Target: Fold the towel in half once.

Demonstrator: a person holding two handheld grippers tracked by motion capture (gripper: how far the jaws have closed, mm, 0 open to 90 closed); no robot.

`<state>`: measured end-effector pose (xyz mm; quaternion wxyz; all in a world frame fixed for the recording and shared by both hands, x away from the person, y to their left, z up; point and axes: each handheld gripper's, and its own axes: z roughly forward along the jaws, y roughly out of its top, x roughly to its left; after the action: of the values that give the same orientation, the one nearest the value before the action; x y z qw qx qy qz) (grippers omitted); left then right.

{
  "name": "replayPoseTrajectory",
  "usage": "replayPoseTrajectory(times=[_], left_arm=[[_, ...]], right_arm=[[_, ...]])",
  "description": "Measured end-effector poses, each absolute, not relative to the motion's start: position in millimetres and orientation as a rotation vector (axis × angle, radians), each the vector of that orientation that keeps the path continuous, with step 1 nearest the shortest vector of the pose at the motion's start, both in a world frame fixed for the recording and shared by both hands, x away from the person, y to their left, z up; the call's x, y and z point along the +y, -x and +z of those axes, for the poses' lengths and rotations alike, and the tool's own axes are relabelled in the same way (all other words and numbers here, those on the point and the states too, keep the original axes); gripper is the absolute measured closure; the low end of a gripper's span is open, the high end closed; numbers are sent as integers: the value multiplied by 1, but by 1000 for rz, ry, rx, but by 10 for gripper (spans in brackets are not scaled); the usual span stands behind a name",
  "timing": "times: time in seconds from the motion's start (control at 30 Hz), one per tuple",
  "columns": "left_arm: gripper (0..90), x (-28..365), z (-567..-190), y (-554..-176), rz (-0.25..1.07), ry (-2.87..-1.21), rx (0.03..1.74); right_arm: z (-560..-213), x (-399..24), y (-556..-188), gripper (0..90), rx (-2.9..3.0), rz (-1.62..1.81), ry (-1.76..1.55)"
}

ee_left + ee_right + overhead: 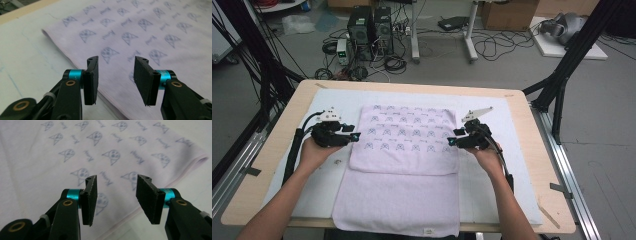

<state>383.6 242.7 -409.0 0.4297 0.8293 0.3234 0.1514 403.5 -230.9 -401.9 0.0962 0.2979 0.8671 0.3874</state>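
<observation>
Left claw (pixel 115 80) – agape above towel (pixel 140 37) edge

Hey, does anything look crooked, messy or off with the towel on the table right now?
Nothing stands out. The towel lies flat on the white mat, its printed far part folded neatly over the plain near part, edges roughly square. The left gripper and right gripper sit open at the fold's side edges, holding nothing.

Towel (pixel 404 145), pale lilac, folded: upper layer printed with repeating blue triangular figures, each paired with a short script word, too blurred to read. Small label (pixel 428 231) at the near hem: lettering too small to read. No other legible text.
</observation>
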Motion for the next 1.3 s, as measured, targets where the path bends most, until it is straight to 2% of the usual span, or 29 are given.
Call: replayPoseTrajectory(times=[0.63,0.7,0.8,0.87,0.9,1.07,1.3], left_arm=[[578,237,-440,-330,246,-2188,673],[614,237,-442,-330,236,-2183,676],[736,238,-443,-330,253,-2189,673],[835,238,-442,-331,245,-2191,673],[869,238,-442,-332,243,-2193,676],[883,244,-430,-332,250,-2168,679],[886,255,-396,-319,307,-2110,644]], right_arm=[[-432,-234,-344,528,2647,1148,-790],[-434,-230,-344,568,2659,1130,-766],[-439,-223,-345,682,2684,1089,-737],[-438,-223,-346,836,2696,1094,-724],[-438,-223,-347,857,2710,1098,-729],[-433,-227,-349,880,2707,1150,-739],[-401,-233,-335,880,2632,1259,-678]])
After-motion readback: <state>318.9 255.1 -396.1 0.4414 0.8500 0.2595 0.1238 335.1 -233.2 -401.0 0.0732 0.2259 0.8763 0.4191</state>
